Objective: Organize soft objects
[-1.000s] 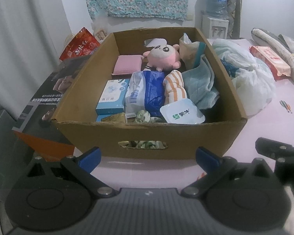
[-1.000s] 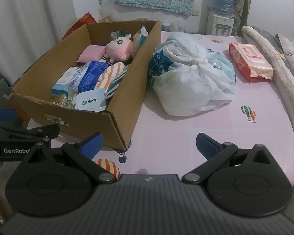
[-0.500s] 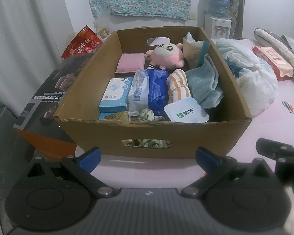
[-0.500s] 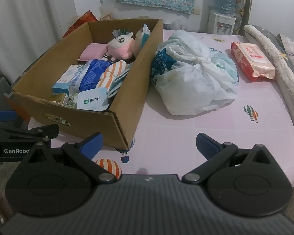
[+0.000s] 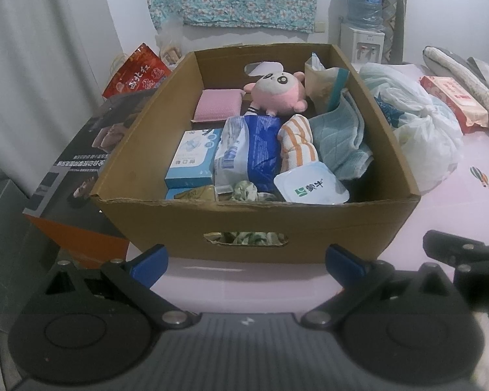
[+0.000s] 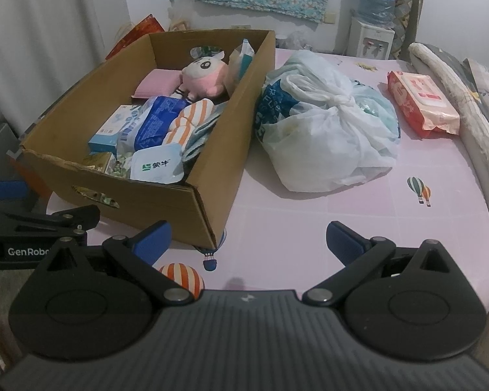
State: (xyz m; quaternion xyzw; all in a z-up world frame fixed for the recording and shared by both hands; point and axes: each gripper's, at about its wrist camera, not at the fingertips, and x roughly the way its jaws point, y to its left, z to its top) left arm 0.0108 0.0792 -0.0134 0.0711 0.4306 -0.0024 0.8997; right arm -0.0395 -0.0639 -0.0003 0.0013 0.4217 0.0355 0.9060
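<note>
Crowding the cardboard box (image 5: 260, 221), plastic bag (image 6: 326, 140) beside.

The left gripper (image 5: 246, 259) is wide open and empty, just before the near wall of the box (image 5: 257, 224). Ahead of it in the box lie a white pouch (image 5: 311, 186), a striped cloth (image 5: 297, 143), a blue pack (image 5: 249, 153) and, farther, a pink plush (image 5: 278, 93). Right of the box sits a tied bag (image 5: 422, 123).
</note>
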